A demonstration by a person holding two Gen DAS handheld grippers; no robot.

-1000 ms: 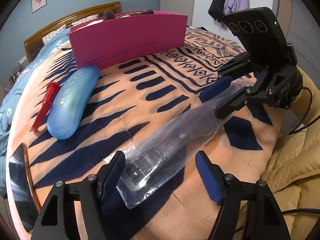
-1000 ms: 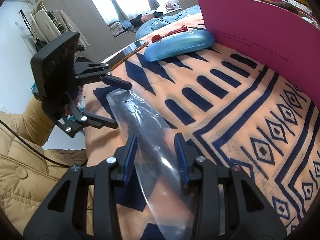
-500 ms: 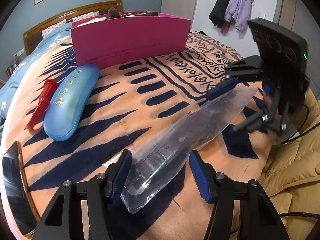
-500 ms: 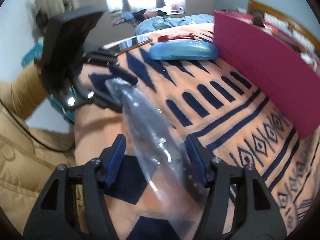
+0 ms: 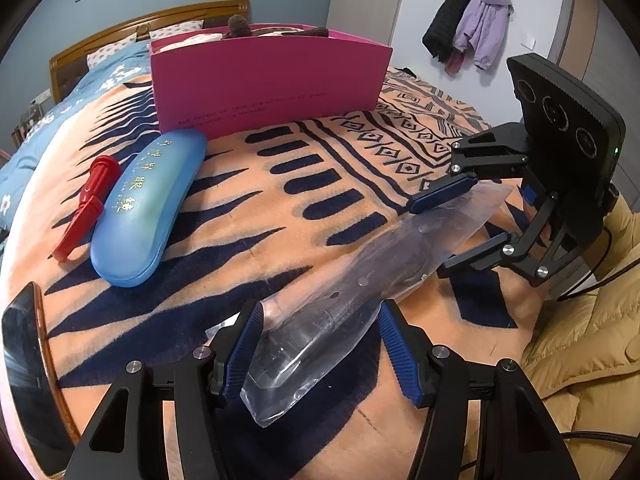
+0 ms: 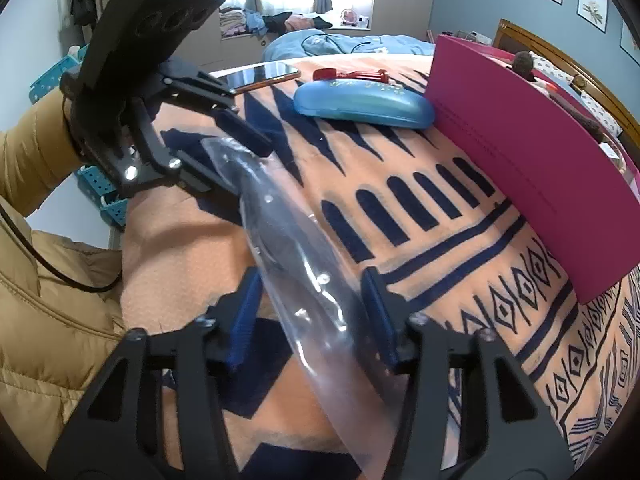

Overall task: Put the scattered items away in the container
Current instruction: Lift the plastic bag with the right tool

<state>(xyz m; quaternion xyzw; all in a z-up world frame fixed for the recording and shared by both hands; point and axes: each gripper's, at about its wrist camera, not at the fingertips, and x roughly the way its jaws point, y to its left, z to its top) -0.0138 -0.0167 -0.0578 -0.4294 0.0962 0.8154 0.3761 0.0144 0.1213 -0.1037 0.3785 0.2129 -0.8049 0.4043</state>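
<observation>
Currently, a long clear plastic pouch (image 5: 360, 280) with a dark slender object inside is lying diagonally on an orange and navy patterned blanket (image 5: 248, 216) spread over a bed. The left gripper (image 5: 320, 354) is straddling the pouch's near end, its blue-padded fingers wide apart with gaps on both sides, gripping nothing. The right gripper (image 6: 312, 322) is bracketing the opposite end, jaws likewise spread; whether one pad is brushing the film cannot be told. Farther off, a pink container (image 5: 272, 80), already holding some items, is standing at the head of the blanket, with a blue glasses case (image 5: 148, 208) and a red clip-like tool (image 5: 86, 206) lying side by side near it, well apart from the pouch. A phone (image 5: 24, 380) is resting at the blanket's edge. The step in hand seems to be picking up the pouch. Doing it well likely means closing on the solid object inside rather than the slippery loose film, squeezing across the narrow width, and lifting level so the limp bag is not sagging or sliding free on the way to the container.
</observation>
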